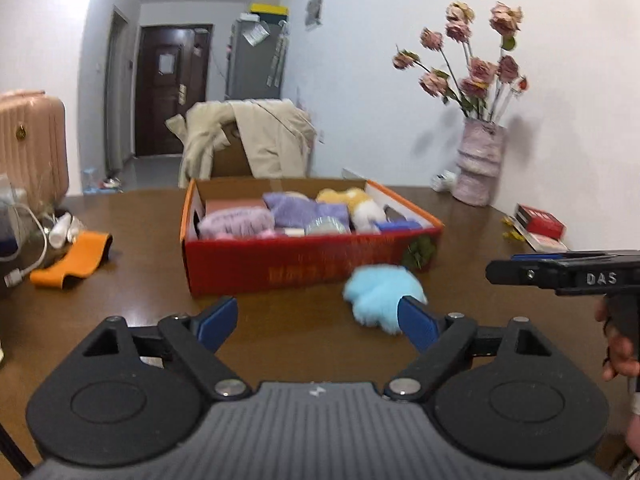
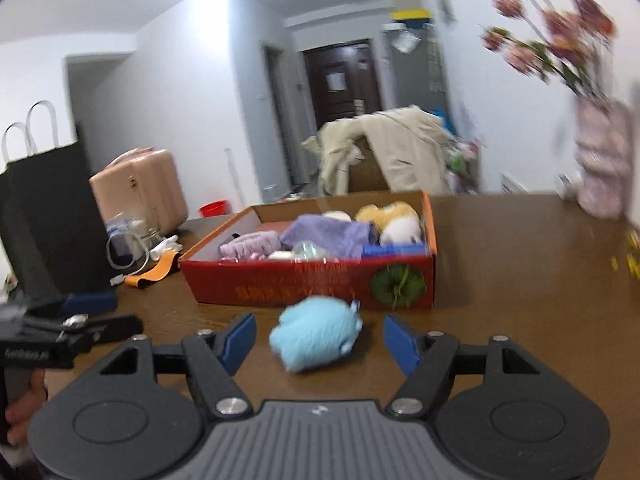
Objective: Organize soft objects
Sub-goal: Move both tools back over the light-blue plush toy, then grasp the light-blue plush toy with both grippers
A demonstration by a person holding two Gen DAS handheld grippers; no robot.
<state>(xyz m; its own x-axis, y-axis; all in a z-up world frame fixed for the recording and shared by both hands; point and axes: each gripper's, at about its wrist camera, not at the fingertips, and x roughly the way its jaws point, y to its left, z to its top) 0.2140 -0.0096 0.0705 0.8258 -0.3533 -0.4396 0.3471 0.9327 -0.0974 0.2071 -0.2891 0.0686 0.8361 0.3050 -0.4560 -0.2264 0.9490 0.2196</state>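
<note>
Most soft things already sat in the red box (image 2: 312, 284); one blue plush toy (image 2: 316, 334) (still outside) lay on the table (image 2: 520, 320), both the left gripper (image 1: 318, 320) and the right gripper (image 2: 320, 342) spread, empty.

Your claws are black with blue pads (image 1: 218, 322), above a ribbed grey body. The fluffy toy (image 2: 316, 338) is pale sky blue on the dark brown wood-grain surface (image 2: 520, 300). The box (image 1: 304, 264) is red with orange rims, gold lettering and a green leaf print (image 2: 396, 284). Inside you see lilac cloths (image 1: 300, 210), a yellow-and-white plush (image 1: 356, 204) and something blue. An orange strap (image 1: 72, 260) lies to the left; the vase (image 1: 478, 160) is mottled pink-white with dusty pink flowers (image 1: 472, 60).
</note>
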